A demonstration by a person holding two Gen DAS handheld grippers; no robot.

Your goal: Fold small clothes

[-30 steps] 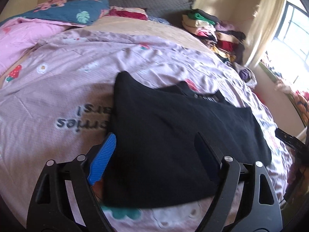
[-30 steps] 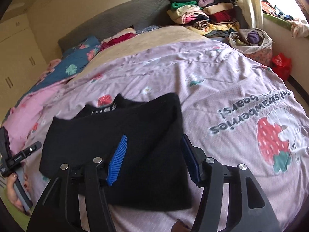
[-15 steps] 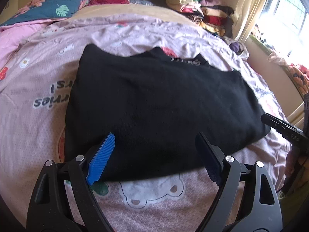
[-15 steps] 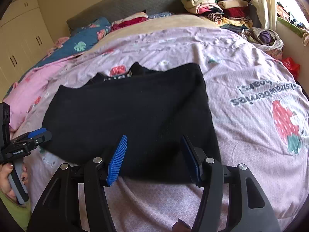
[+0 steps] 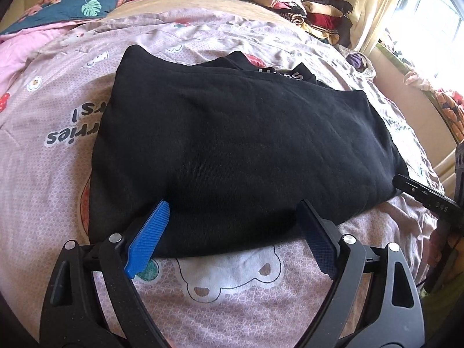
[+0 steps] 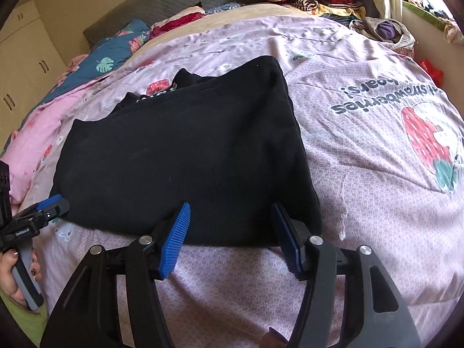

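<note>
We see the black garment (image 5: 246,145) lying flat on the bed (image 5: 43,188), long axis crosswise, its near edge just ahead of both tongs, left tongs (image 5: 232,226) and right tongs (image 6: 229,226), whose jaws have just been opening and grip nothing.

Black garment (image 5: 246,145) lies folded flat on bedspread (image 5: 43,203).

The left gripper (image 5: 233,223) points steeply downward with its blue pads (image 5: 148,236) spread wide, jaws having just been opening, nothing pinched between them. The right gripper (image 6: 230,226) tilts down likewise, its jaws also just opening. A hand (image 6: 13,278) grips the left gripper's handle
</note>
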